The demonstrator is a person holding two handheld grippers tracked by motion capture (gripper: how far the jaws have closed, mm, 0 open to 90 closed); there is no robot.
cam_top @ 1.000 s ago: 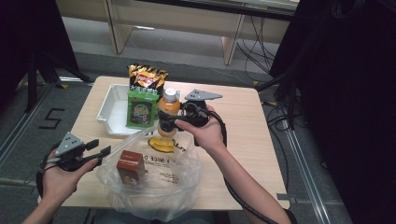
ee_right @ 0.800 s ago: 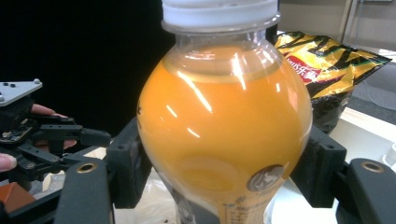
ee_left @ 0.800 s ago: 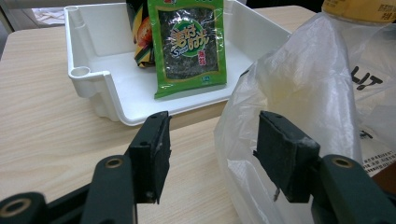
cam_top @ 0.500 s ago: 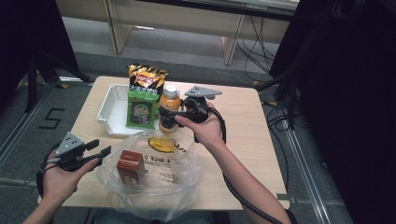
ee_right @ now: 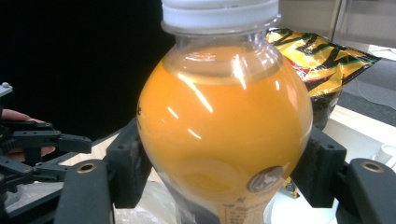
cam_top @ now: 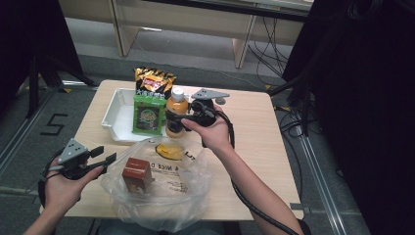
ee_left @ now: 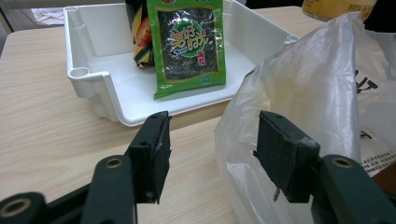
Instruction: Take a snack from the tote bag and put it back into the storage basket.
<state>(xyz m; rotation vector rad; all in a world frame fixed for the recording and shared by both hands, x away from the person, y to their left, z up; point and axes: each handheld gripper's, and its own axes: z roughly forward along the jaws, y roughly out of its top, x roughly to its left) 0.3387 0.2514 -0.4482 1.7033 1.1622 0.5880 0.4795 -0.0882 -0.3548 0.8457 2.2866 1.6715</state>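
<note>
High view: the right tool (cam_top: 172,117) clamps the upright orange bottle (cam_top: 176,110) just beside the white tray (cam_top: 113,110), above the bag (cam_top: 161,196); the left tool (cam_top: 105,155) gapes empty.

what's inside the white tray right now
A green snack packet stands in the white tray, with a dark chip bag behind it. The packet hides the bag's lower part and the tray floor behind it.

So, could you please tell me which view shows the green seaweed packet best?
The left gripper view: the green seaweed packet stands close and unblocked in the white tray. The high view shows it smaller, beside the bottle.
</note>
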